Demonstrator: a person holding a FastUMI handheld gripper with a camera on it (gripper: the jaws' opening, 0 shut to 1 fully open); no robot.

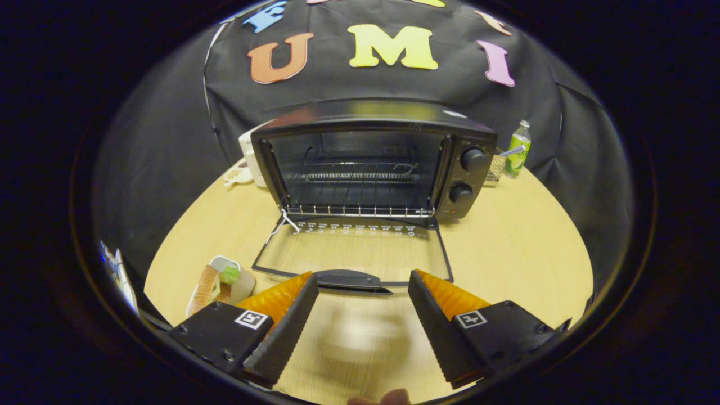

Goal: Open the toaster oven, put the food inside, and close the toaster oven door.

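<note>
A black toaster oven (371, 163) stands on the wooden table (517, 253) beyond my fingers. Its glass door (354, 253) lies folded down flat toward me, and the wire rack (360, 177) inside is bare. The door's handle (351, 280) sits just ahead of my fingertips, between them. My gripper (363, 284) is open and holds nothing. To the left of the left finger (284, 326), a small white dish (243, 281) carries the food (214, 284): a brownish roll and a green piece.
A white appliance (252, 160) and a small white object stand behind the oven's left side. At the oven's right are a wire basket (496, 167) and a green bottle (517, 149). Papers (118, 275) lie at the table's left edge.
</note>
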